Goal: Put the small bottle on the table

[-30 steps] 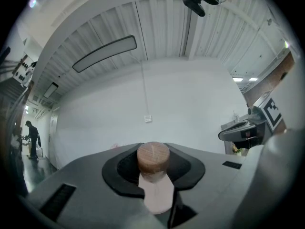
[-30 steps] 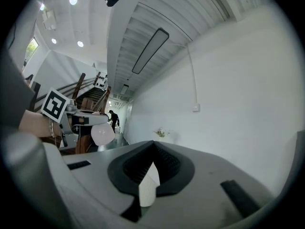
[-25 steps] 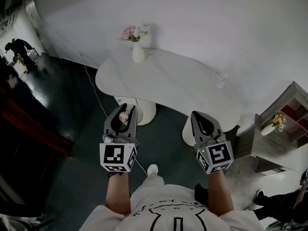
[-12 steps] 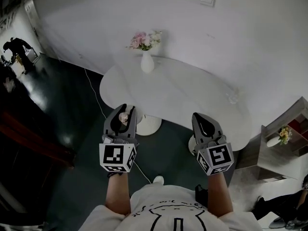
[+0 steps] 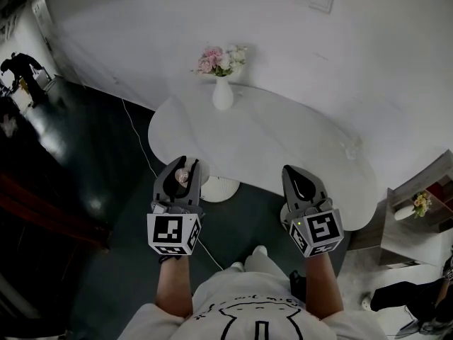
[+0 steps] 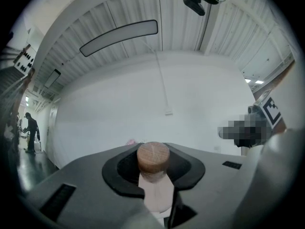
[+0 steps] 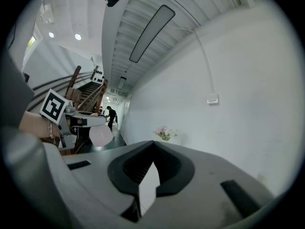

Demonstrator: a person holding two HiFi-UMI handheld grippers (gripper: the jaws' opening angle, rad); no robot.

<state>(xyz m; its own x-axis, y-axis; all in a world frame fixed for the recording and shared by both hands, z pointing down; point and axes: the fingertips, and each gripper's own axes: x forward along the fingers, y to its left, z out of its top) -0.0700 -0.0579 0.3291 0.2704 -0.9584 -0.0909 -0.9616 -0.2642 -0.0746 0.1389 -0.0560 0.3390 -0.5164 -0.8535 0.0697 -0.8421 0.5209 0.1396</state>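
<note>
Jaws of the left gripper (image 5: 182, 164) are clamping the small bottle (image 6: 153, 162) below its wooden stopper (image 6: 153, 155), holding it upright in the air by the near edge of the white surface (image 5: 283, 144). The right gripper (image 5: 296, 170) is hovering alongside, its jaws pressing together on nothing. A flower vase (image 5: 222, 96) is standing at the far edge.

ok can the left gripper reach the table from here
Probably yes. The left gripper, shut on the small bottle, sits by the table's near edge with nothing in between. That part of the top is bare, and the vase stands at the far side.
</note>
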